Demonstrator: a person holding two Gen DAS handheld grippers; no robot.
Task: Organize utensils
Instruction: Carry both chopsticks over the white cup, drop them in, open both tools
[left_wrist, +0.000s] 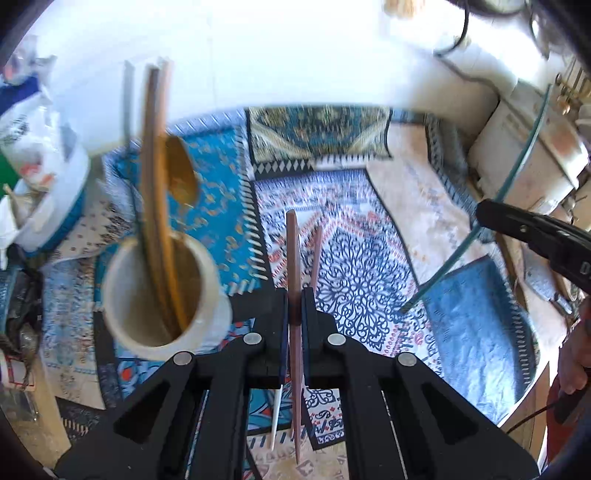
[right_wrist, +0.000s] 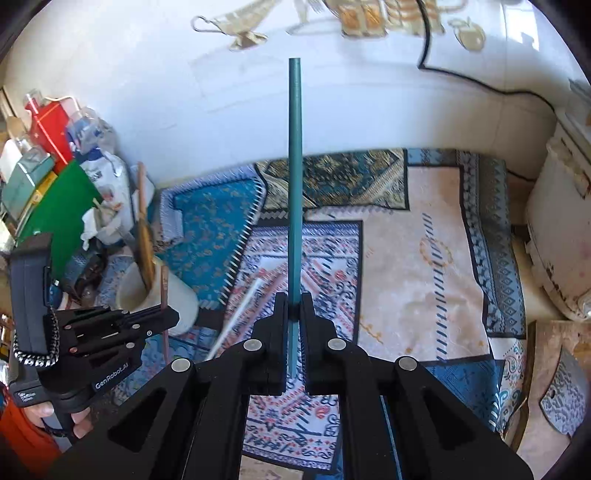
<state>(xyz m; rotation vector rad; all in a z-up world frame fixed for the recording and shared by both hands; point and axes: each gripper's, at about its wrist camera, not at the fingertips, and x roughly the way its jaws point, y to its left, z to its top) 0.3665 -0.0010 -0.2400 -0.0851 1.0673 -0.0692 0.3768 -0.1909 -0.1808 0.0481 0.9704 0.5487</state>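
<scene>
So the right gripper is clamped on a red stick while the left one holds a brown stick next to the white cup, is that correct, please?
Not quite: the stick in the right gripper is teal, not red, as the right wrist view shows. The left gripper does hold a brown stick near the white cup.

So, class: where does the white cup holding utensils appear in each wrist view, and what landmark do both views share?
Left wrist: white cup lower left, beside the camera's own gripper.
Right wrist: cup left of centre, behind the left gripper.
Shared landmark: the turquoise patterned rug.
</scene>
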